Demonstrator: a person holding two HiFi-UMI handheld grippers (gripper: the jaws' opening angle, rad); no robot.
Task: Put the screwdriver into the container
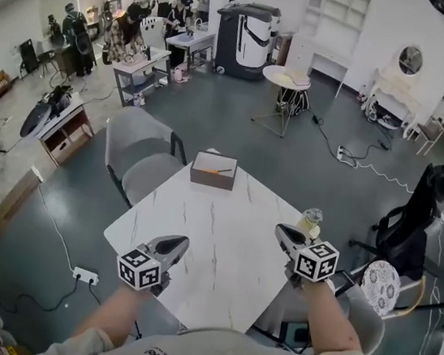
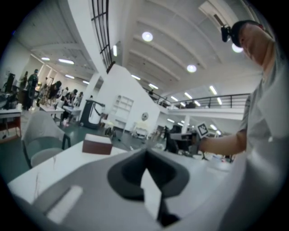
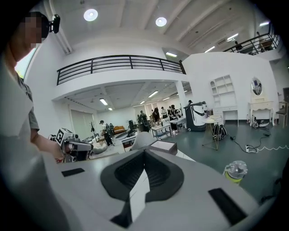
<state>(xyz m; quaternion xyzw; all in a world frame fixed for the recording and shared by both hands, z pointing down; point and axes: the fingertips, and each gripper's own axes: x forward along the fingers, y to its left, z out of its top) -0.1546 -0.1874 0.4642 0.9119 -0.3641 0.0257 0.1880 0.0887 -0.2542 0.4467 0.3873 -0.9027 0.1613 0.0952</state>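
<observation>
Workshop hall, grey floor, people at benches far behind; a white marble-patterned table (image 1: 222,238) stands in front of the person.

- Container (image 1: 213,170): brown open-topped box at the table's far edge, well apart from both grippers.
- Screwdriver (image 1: 221,170): orange-handled, lying inside the container; too small to tell how it lies.
- Bottle (image 1: 310,222): clear, yellow-banded, at the table's right edge, just beside the right gripper.
- Left gripper (image 1: 183,243): jaws closed together, nothing between them. It hangs over the near left edge, forearm reaching out from the body, nose tipped slightly below level.
- Right gripper (image 1: 281,231): jaws likewise closed and empty. It hangs over the near right edge, wrist straight, aimed across the table.
- Step, as judged: the placing looks finished and nothing remains to carry. The next move probably calls only for resting both tools clear of the bottle.
</observation>
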